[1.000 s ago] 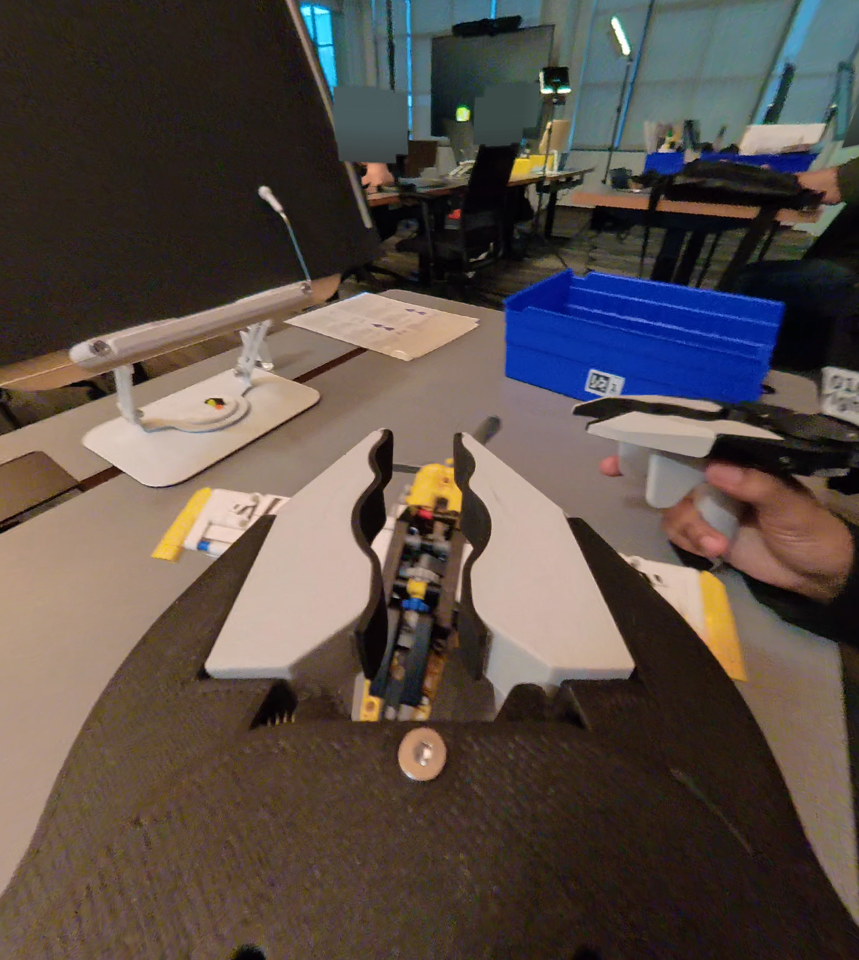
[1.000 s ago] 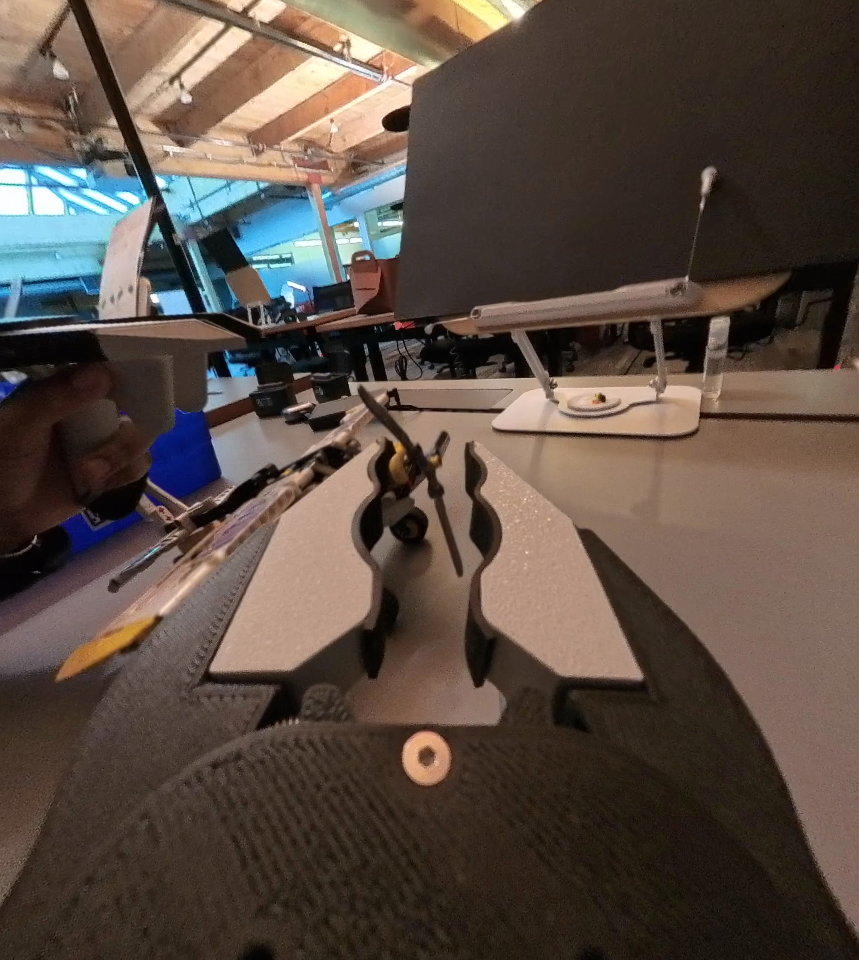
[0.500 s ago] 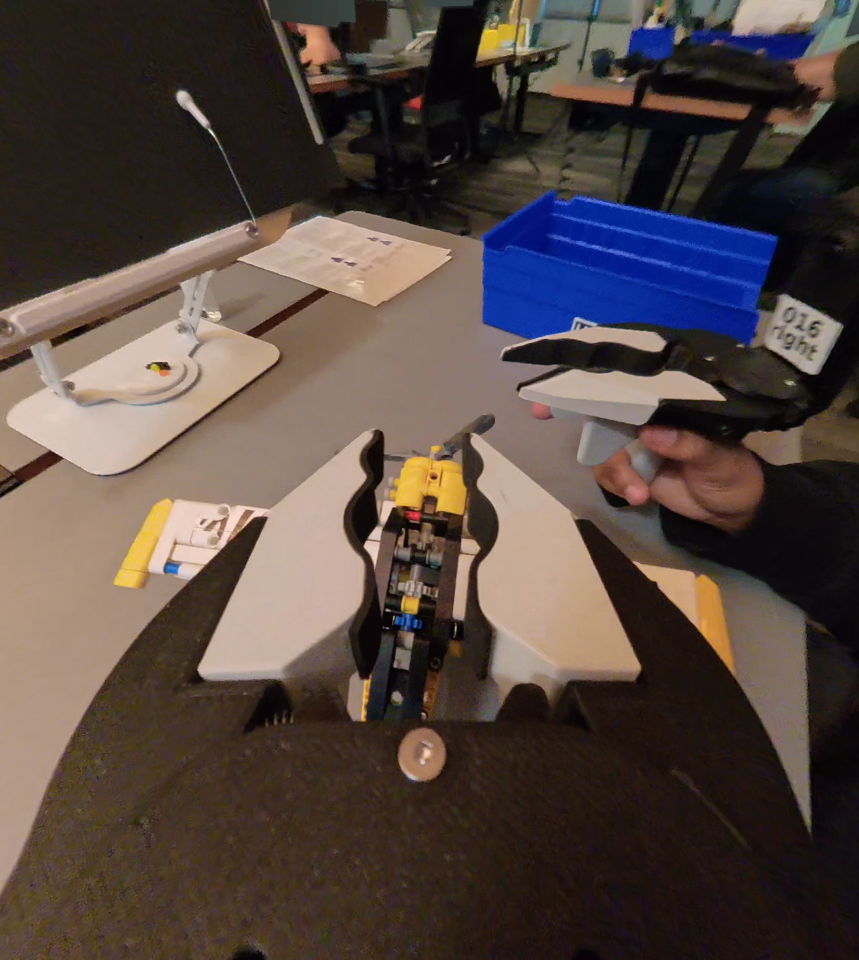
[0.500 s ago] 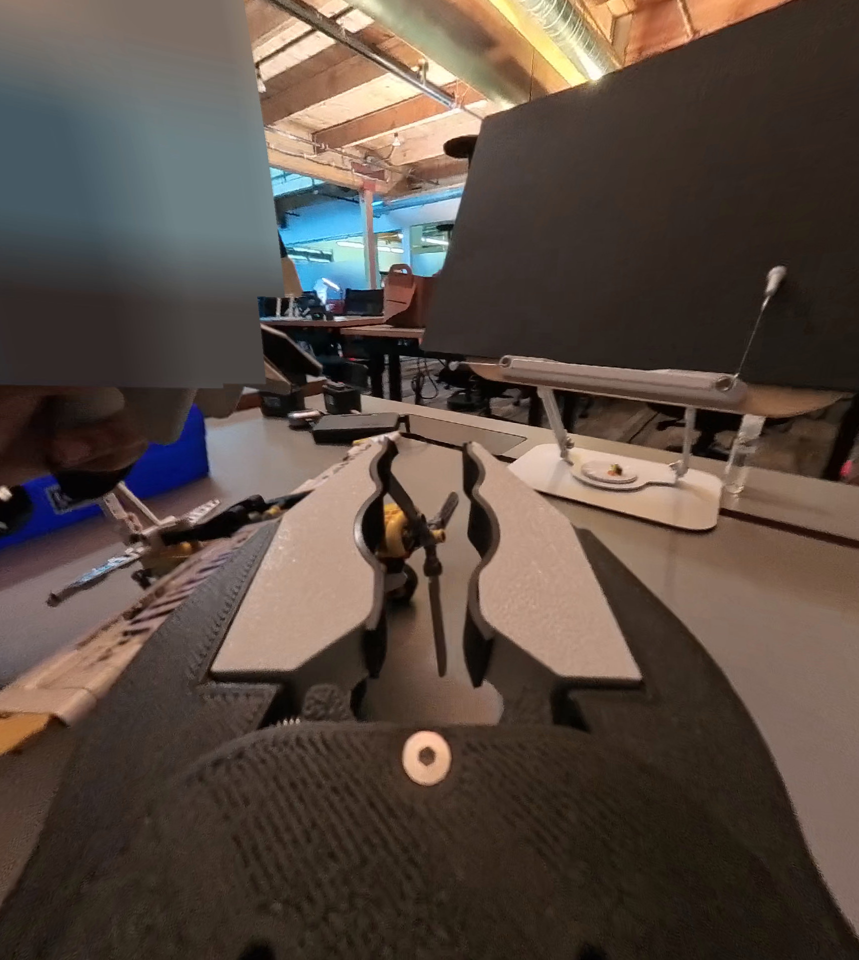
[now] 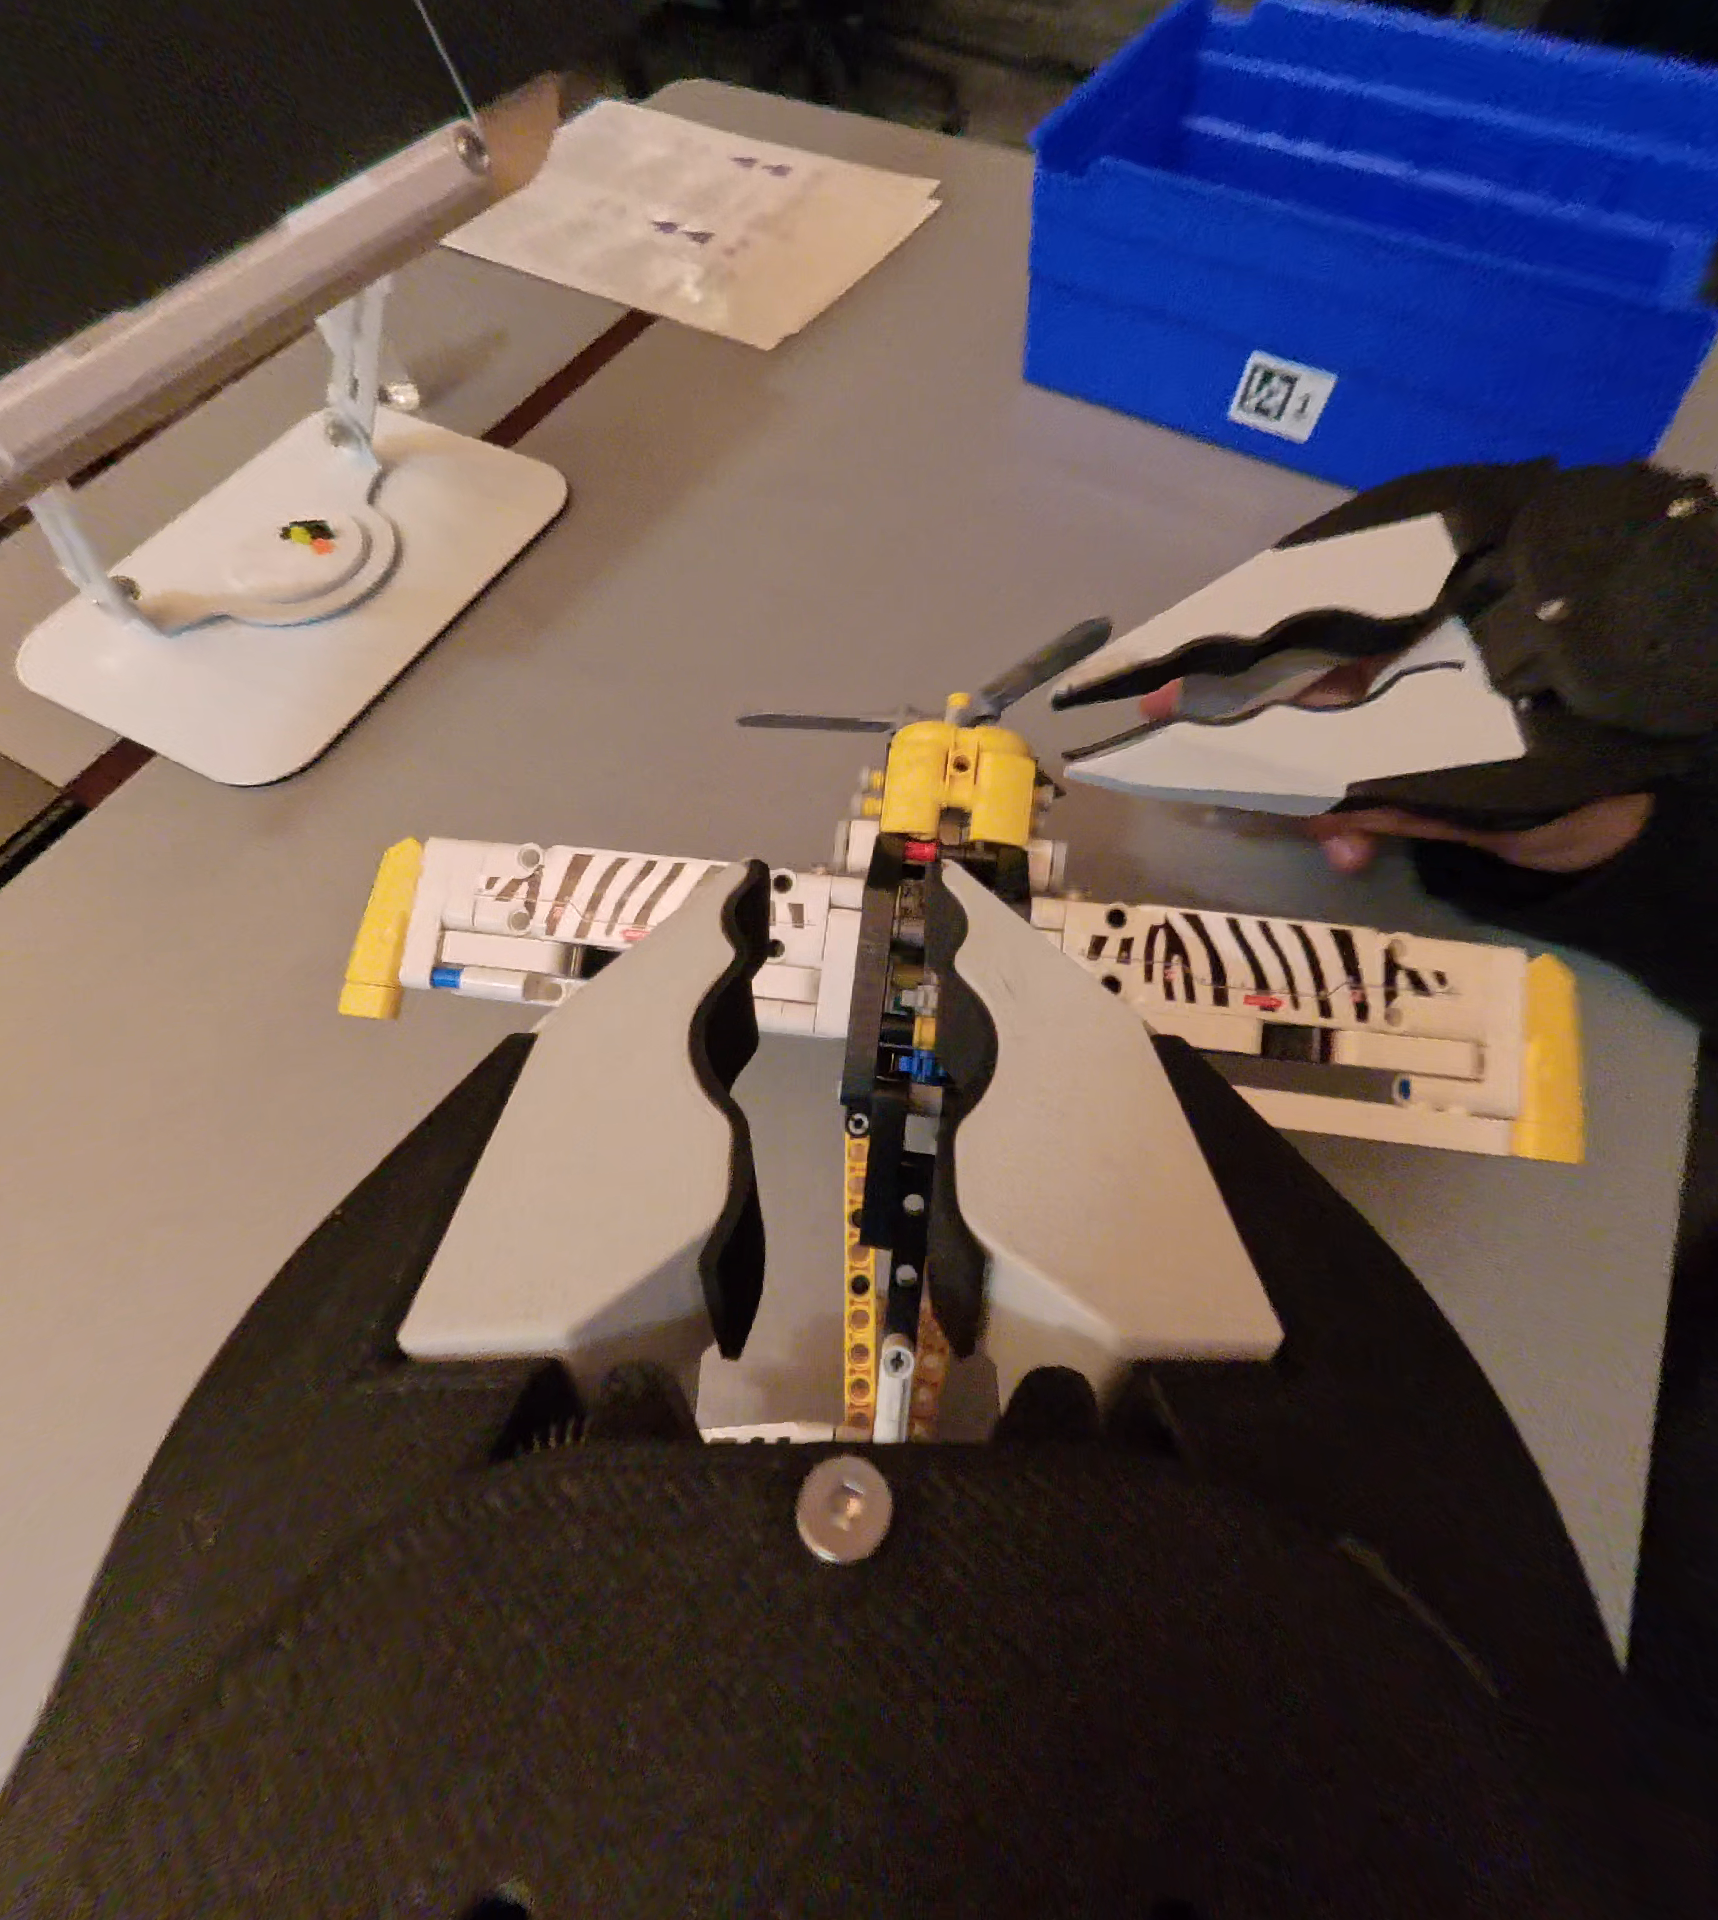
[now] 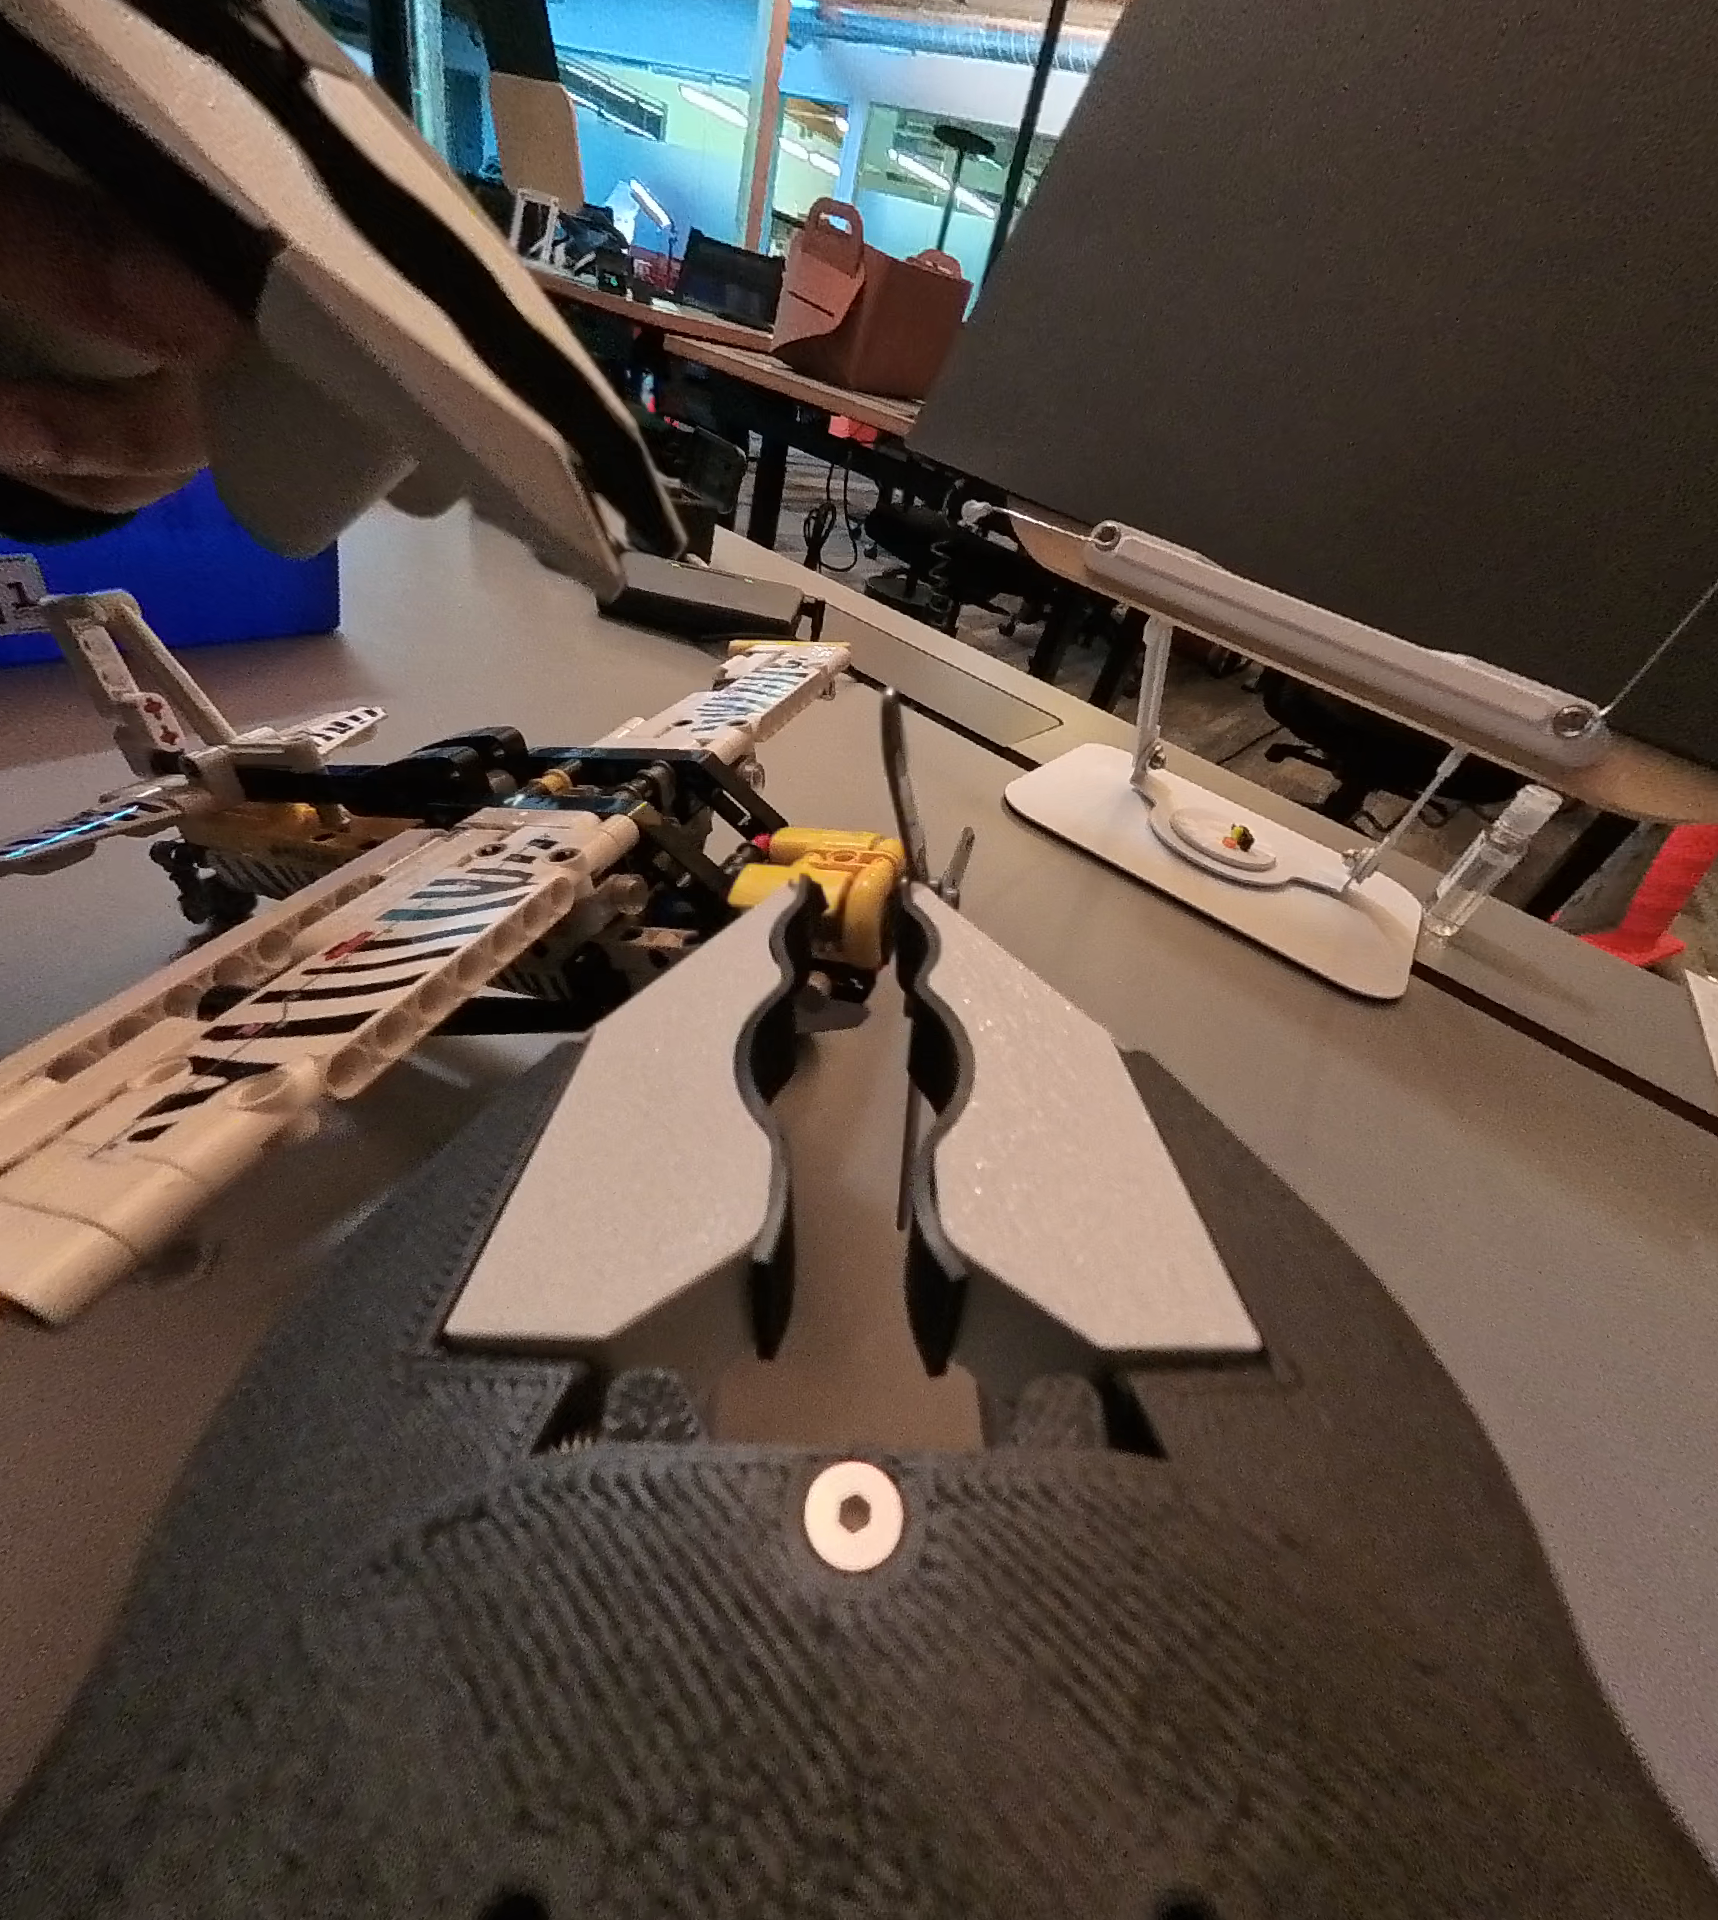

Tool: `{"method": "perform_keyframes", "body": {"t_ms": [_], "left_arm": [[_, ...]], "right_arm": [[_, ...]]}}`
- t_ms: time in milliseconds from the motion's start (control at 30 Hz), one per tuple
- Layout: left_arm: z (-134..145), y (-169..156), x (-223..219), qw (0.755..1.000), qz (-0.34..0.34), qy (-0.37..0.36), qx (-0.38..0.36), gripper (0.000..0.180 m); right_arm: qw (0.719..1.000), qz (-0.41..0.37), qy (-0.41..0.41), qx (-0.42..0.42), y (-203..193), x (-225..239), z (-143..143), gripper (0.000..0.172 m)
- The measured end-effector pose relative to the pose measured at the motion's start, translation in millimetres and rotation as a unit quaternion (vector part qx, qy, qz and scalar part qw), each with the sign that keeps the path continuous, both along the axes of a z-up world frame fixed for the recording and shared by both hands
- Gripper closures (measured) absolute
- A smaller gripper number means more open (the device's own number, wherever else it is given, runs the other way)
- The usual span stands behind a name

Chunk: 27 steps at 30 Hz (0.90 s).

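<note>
— Well, start closest in. How does the left gripper [image 5: 842,878] stand?

— Spread. The toy plane [image 5: 1250,966] lies on the grey table [image 5: 211,1143] with its black fuselage [image 5: 881,1039] running lengthwise between the two fingers. One pad [image 5: 969,1039] lies against the fuselage's side; the other pad [image 5: 730,1039] stands off it, with bare table showing in between. So nothing is clamped.

— Then why straddle it that way?

— My guess is that it fences the body in. The table carries the plane's weight, so the fingers need only stop it from sliding sideways.

— And further along?

— The striped white wings [image 5: 585,904] reach out to either side, just past the fingertips. Beyond them sits the yellow nose [image 5: 954,779], with the grey propeller [image 6: 902,790] at its front.

— That is where the right gripper [image 6: 855,899] comes in?

— Yes, it meets the nose from the side, roughly square to the fuselage. Its jaws are narrow but not closed. One blade hangs down between the fingers, close along one pad and clear of the other. I read that as unclamped too. The low, sideways approach looks made to line up with the blade.

— What lies behind?

— A white stand [image 5: 294,623] off to the left, a blue bin [image 5: 1354,312] to the right, and a paper sheet [image 5: 709,208] farthest back, all well apart from the plane.
</note>
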State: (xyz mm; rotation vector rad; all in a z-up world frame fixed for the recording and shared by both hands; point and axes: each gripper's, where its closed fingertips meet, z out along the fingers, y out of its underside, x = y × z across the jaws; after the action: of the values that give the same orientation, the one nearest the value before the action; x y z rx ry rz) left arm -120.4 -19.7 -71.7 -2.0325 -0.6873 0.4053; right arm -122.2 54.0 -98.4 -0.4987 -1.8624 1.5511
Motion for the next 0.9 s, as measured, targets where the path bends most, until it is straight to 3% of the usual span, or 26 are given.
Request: {"method": "perform_keyframes", "body": {"t_ms": [133,233,367,900], "left_arm": [[-15,13,8,0.999,-0.025,-0.017,-0.031,0.145],[-26,22,14,0.997,-0.039,-0.054,-0.03,0.128],[-34,24,12,0.997,-0.027,-0.063,-0.044,0.12],[-38,27,11,0.996,-0.029,-0.073,-0.041,0.125]], "right_arm": [[1.0,0.001,-0.023,-0.015,2,-2,-2,0.157],[0.999,0.001,-0.029,-0.018,2,-3,-3,0.156],[0.999,-0.003,-0.036,-0.006,1,-4,-8,0.156],[0.998,-0.008,-0.055,0.002,-1,-6,-16,0.158]]}}
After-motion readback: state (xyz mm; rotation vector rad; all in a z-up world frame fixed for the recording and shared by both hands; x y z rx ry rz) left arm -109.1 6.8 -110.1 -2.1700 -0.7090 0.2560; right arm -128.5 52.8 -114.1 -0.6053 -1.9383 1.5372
